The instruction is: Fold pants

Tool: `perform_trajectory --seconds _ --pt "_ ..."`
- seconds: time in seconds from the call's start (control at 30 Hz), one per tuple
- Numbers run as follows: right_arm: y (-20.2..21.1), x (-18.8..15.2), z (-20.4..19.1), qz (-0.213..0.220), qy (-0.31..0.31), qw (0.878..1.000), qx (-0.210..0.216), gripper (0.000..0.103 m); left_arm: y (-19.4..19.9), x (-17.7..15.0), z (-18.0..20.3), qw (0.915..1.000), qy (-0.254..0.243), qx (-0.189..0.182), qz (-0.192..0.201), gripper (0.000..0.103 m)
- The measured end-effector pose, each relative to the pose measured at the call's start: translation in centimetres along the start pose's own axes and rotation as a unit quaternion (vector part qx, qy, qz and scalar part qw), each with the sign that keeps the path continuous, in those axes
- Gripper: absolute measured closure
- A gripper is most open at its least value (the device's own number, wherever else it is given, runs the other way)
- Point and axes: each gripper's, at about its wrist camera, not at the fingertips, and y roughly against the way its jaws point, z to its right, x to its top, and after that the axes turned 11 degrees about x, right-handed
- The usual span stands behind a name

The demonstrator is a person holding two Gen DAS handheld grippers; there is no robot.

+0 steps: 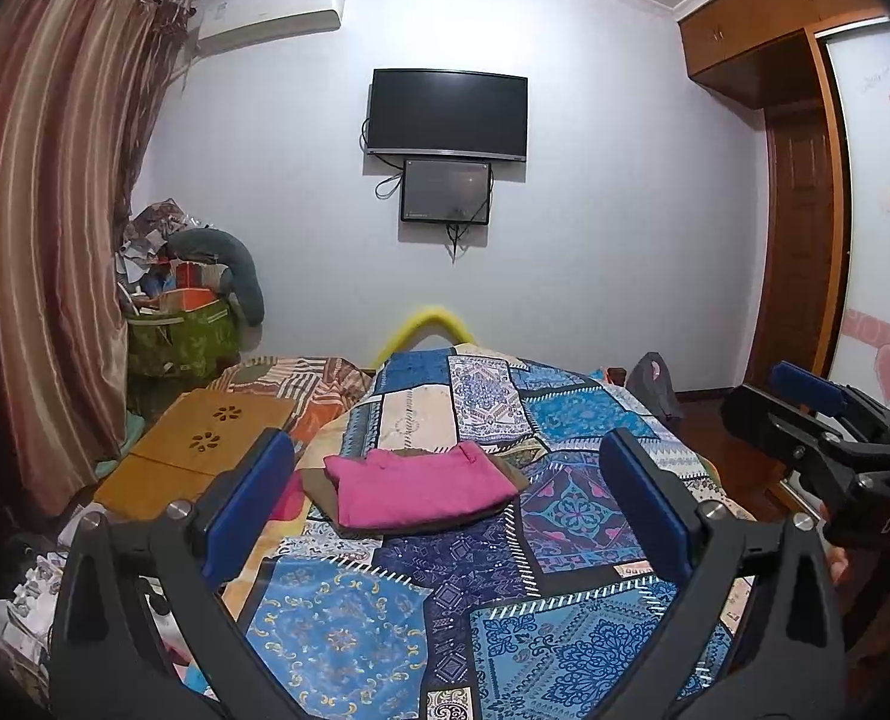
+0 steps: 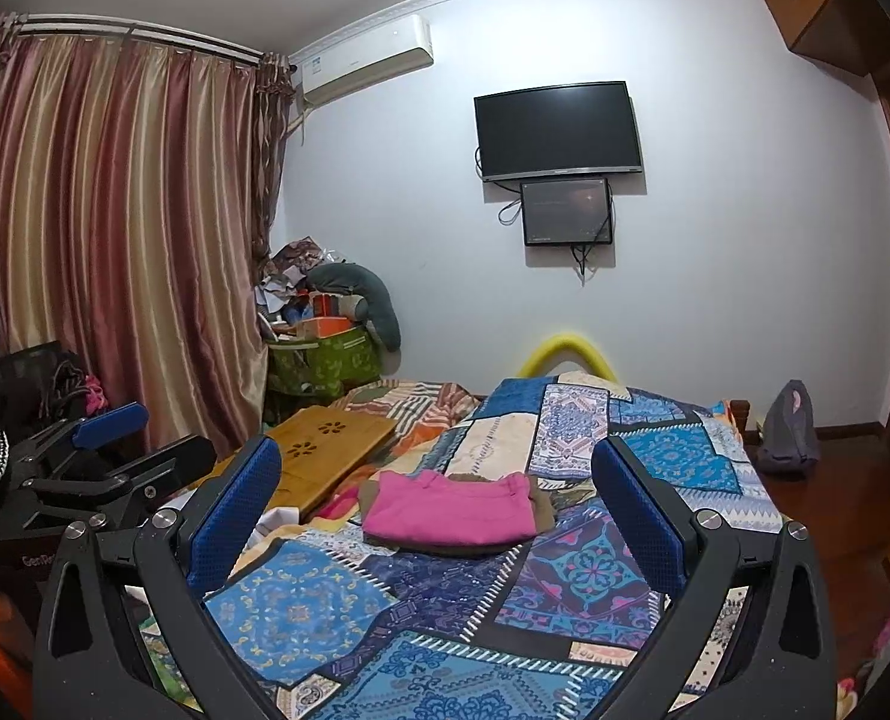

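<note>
Pink cotton pants, folded into a neat rectangle, lie atop a brown folded garment mid-bed on blue patchwork bedspread. Left gripper & right gripper: both spread wide, holding nothing, well back from stack. Est. fold complete; nothing visibly left.

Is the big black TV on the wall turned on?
No, the big black TV has a dark, blank screen, high on the white wall.
</note>
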Motion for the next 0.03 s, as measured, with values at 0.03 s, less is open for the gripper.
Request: perform_trajectory --seconds 0.03 --pt "-0.03 -0.07 0.06 -0.001 -0.001 1.000 0.000 0.000 -0.12 -0.02 0.02 1.0000 0.000 0.000 -0.001 0.000"
